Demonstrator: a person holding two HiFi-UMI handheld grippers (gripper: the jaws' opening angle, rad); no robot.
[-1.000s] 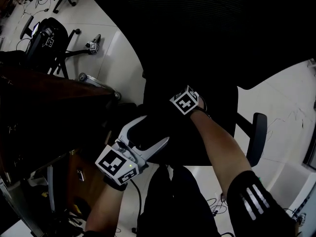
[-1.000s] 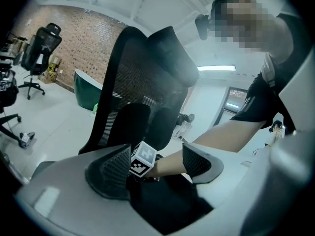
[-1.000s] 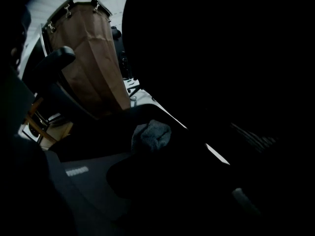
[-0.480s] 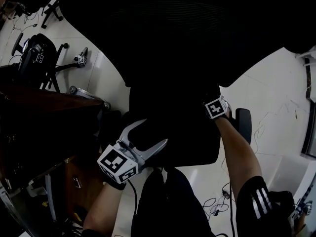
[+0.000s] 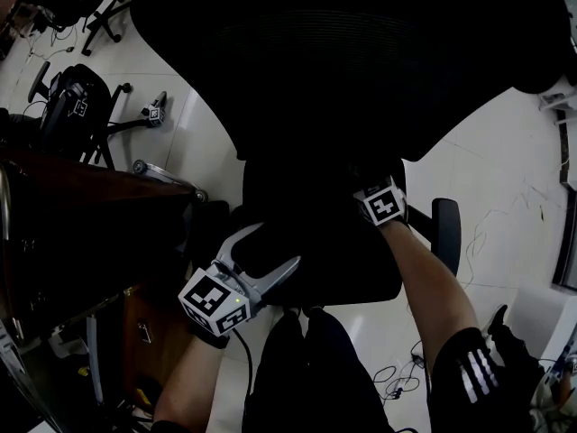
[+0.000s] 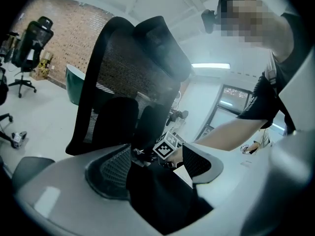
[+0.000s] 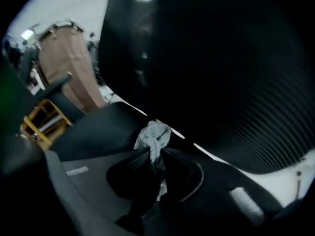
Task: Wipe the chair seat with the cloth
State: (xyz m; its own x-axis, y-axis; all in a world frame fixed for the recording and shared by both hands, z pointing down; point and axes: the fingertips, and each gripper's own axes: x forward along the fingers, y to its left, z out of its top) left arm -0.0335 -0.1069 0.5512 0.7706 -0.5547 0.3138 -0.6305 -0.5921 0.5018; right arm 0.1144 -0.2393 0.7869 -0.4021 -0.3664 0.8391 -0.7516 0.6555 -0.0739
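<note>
The black office chair's seat (image 5: 334,260) lies in the middle of the head view, under its mesh backrest (image 5: 361,61). My left gripper (image 5: 261,255) is open at the seat's front left corner, with the seat's black edge (image 6: 157,200) between its grey jaws. My right gripper (image 7: 150,156) is shut on a crumpled grey-white cloth (image 7: 153,134) and rests on the seat near the backrest (image 7: 221,73). In the head view only its marker cube (image 5: 380,204) shows at the seat's right rear; the jaws and cloth are lost in the dark there. The cube (image 6: 167,149) also shows in the left gripper view.
A dark wooden desk (image 5: 81,197) stands close on the left. The chair's right armrest (image 5: 444,233) juts out beside my right forearm. Another black chair (image 5: 77,106) and a spare gripper (image 5: 153,111) sit on the white tiled floor at far left. Cables (image 5: 397,368) lie at bottom right.
My right gripper, with the cloth, swept from the seat's middle to its right side, then came back slightly left. The left gripper stayed at the seat's front corner.
</note>
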